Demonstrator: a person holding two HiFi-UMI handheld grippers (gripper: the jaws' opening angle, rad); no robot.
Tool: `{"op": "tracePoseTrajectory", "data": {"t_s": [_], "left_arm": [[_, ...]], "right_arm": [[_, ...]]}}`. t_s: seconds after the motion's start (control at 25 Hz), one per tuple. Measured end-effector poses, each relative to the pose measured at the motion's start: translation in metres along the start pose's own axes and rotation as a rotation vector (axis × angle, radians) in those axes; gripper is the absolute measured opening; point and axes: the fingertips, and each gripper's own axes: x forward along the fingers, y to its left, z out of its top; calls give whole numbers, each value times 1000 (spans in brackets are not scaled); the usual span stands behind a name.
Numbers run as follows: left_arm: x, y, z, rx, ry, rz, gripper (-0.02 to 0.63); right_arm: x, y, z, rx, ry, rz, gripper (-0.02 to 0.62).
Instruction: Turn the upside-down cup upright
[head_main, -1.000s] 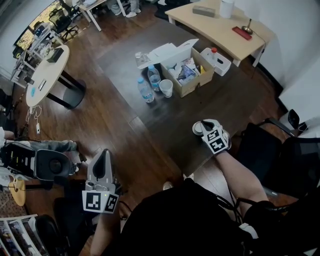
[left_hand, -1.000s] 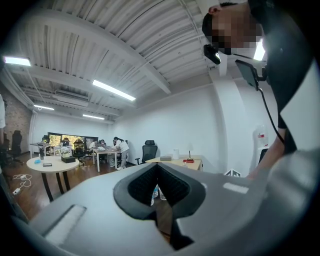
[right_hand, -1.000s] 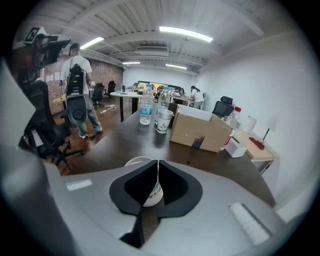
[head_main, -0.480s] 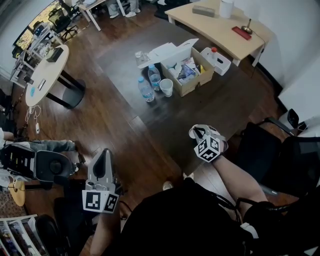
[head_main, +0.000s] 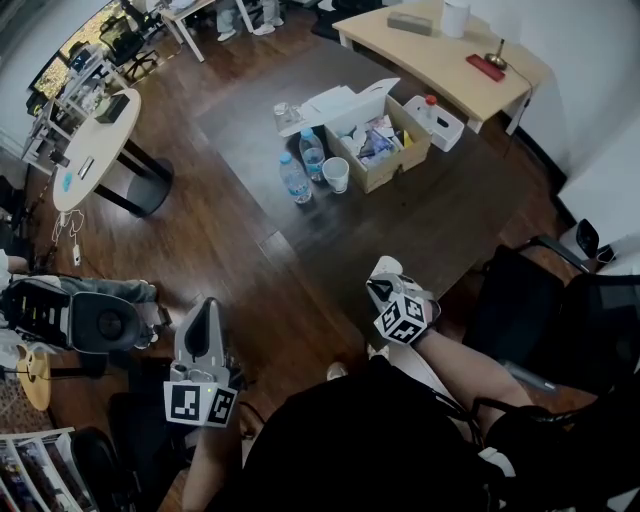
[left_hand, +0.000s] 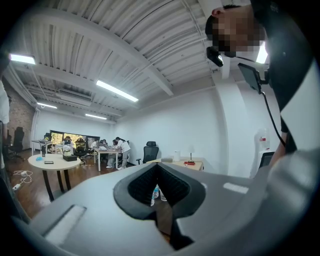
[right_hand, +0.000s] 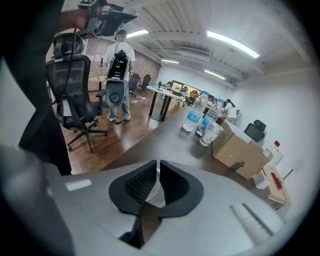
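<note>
Cup (head_main: 386, 265) turn nearly done, at the near tabletop (head_main: 400, 220) edge
Right gripper (head_main: 385, 288) fingers, now opening, pinch the cup wall; upright or not, I cannot tell. Release remains. Left gripper (head_main: 207, 308) fingers pressed together, empty.

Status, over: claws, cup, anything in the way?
Left claw shut, empty. Right claw opening, white paper cup in it. Cup's orientation unclear. Plastic bottles, cardboard box far across dark table.

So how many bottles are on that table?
3. Two stand left of the cardboard box: the nearer bottle, the farther bottle. The red-capped bottle is in the white tray right of it. Others may be hidden.
</note>
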Motion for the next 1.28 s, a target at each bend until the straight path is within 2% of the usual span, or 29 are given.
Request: {"op": "tracePoseTrajectory", "data": {"t_s": [0.4,0.6,0.76,0.88,1.08,1.16,1.28], "left_arm": [[-9,7,2,-4,6,21,0],[-9,5,-1,-7,9,21,0],[-6,5,1,-12,0,23,0],[-3,6,4,-9,-10,26,0],[-1,1,3,-8,-5,18,0],[-2,0,2,-4,1,19,0],[-6,2,3,5,6,32,0]], "right_arm": [[16,28,-17,133,6,88,9],[18,27,-17,153,0,121,12],[15,21,-17,161,-29,151,56],[6,1,-15,163,-70,123,92],[5,-47,-19,258,-82,92,163],[11,-56,-23,301,-71,118,183],[24,-55,-24,364,-58,205,209]]}}
